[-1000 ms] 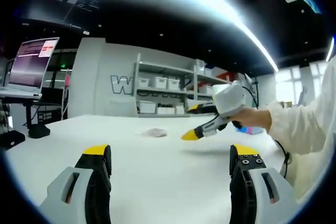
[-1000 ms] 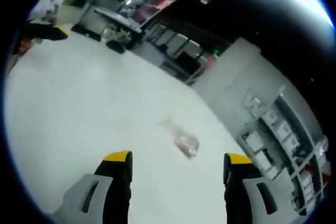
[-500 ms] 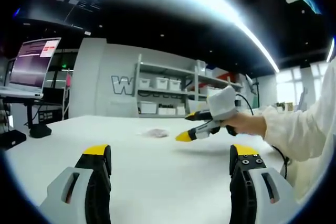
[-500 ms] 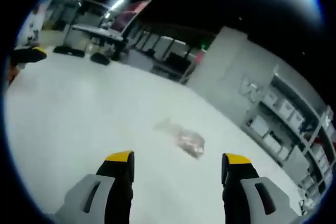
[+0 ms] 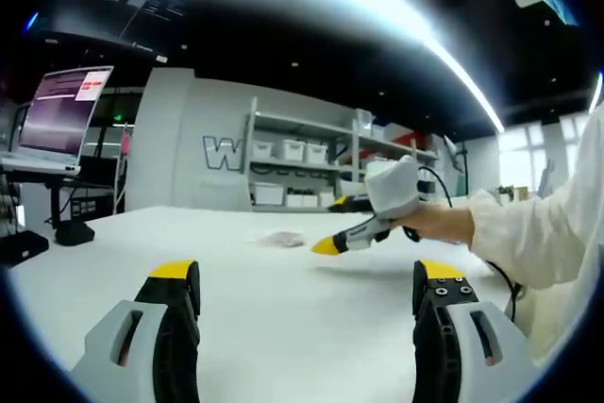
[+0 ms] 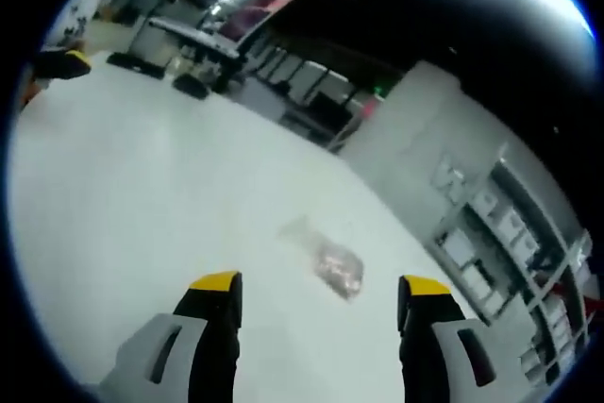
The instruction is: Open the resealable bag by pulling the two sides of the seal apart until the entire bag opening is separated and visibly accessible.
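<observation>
A small clear resealable bag with pinkish contents lies flat on the white table; in the left gripper view the bag is a small patch far off. My right gripper is open, hovering just short of the bag with nothing between its jaws. In the left gripper view the right gripper comes in from the right, held by a hand in a white sleeve, its yellow tips near the bag. My left gripper is open and empty, low over the table, well short of the bag.
A shelf unit with white bins stands behind the table. A monitor on a stand is at the left. A dark stand base sits on the table's far left. The person's white sleeve fills the right side.
The right gripper has moved left toward the bag and tilted. The left gripper has stayed put, and the bag has not moved.
</observation>
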`<state>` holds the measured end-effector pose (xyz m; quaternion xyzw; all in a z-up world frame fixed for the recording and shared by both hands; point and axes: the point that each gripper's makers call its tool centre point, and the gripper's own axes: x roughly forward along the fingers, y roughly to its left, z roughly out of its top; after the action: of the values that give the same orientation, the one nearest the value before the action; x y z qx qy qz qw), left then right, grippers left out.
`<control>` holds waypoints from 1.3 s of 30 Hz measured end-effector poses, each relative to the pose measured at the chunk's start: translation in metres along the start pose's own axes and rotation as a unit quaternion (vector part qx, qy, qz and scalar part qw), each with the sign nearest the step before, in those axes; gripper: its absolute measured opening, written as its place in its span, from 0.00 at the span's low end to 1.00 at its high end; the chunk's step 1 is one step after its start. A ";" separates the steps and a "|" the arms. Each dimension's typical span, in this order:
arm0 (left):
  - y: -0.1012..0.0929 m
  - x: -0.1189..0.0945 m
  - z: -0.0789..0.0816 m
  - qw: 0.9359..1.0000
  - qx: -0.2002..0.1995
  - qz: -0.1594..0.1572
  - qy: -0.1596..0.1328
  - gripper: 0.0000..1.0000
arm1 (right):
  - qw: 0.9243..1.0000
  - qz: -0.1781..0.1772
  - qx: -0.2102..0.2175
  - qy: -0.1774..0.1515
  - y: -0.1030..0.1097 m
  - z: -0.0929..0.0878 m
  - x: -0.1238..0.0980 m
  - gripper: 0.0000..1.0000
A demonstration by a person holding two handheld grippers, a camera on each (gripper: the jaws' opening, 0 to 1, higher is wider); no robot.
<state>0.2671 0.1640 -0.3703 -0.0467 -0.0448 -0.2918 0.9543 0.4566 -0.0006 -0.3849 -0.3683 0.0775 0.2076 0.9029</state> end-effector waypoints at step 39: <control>0.007 -0.002 0.000 1.000 -0.007 0.005 -0.005 0.92 | 0.999 -0.002 -0.038 0.010 0.002 0.007 0.026 0.64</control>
<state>0.2694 0.1707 -0.3709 -0.0555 -0.0472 -0.2873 0.9551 0.4787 0.0135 -0.3888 -0.4045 0.0781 0.2050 0.8878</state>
